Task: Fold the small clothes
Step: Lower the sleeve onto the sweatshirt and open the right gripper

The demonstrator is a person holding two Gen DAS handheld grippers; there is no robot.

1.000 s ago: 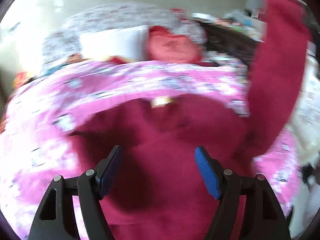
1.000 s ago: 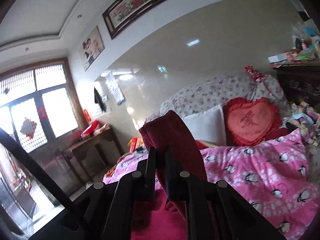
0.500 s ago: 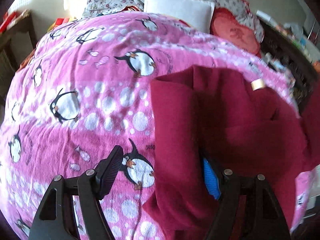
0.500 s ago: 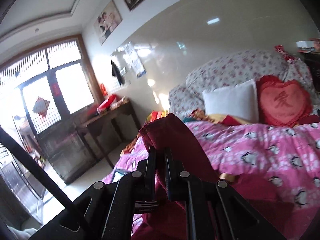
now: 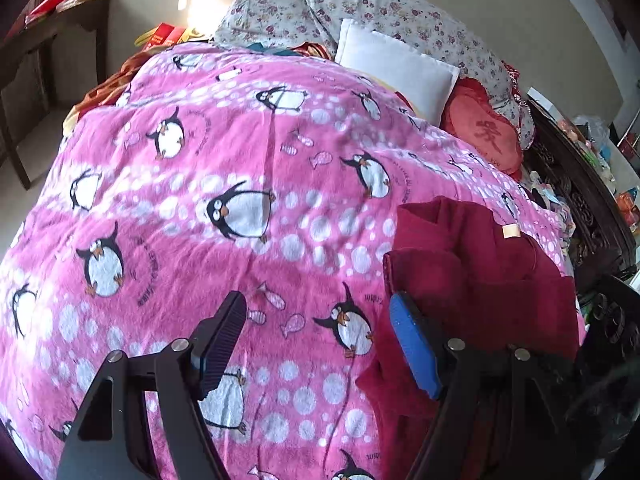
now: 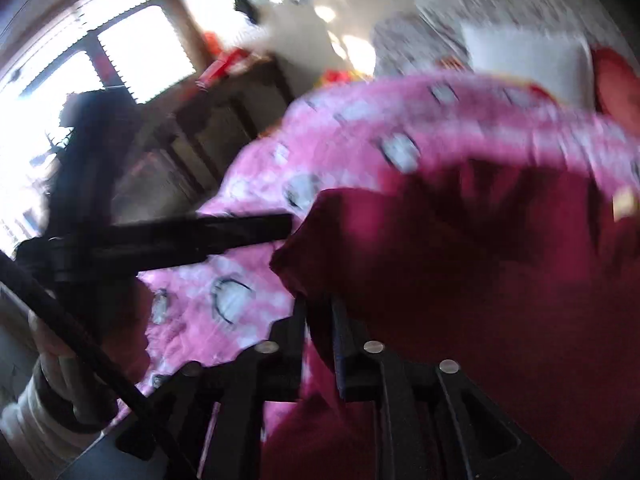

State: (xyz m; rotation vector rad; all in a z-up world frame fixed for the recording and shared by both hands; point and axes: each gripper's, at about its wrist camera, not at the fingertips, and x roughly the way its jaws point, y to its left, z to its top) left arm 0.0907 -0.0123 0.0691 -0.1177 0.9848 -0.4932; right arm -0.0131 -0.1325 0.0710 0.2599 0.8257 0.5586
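A dark red sweater (image 5: 480, 276) lies partly folded on the pink penguin blanket (image 5: 224, 184), at the right of the left wrist view, with a small tan neck label (image 5: 511, 231). My left gripper (image 5: 320, 336) is open and empty, just left of the sweater's edge above the blanket. In the blurred right wrist view my right gripper (image 6: 320, 312) is shut on a fold of the red sweater (image 6: 480, 264) and holds it low over the blanket (image 6: 360, 144). The left gripper (image 6: 192, 236) shows there as a dark bar.
A white pillow (image 5: 396, 68), a red heart cushion (image 5: 484, 132) and floral pillows (image 5: 380, 16) lie at the head of the bed. A dark wooden table (image 5: 36, 48) stands at left. A cluttered dark cabinet (image 5: 580, 184) runs along the right side.
My right gripper has come down from high up, bringing the sleeve over the sweater's body. My left gripper has swung left off the sweater and stays open.
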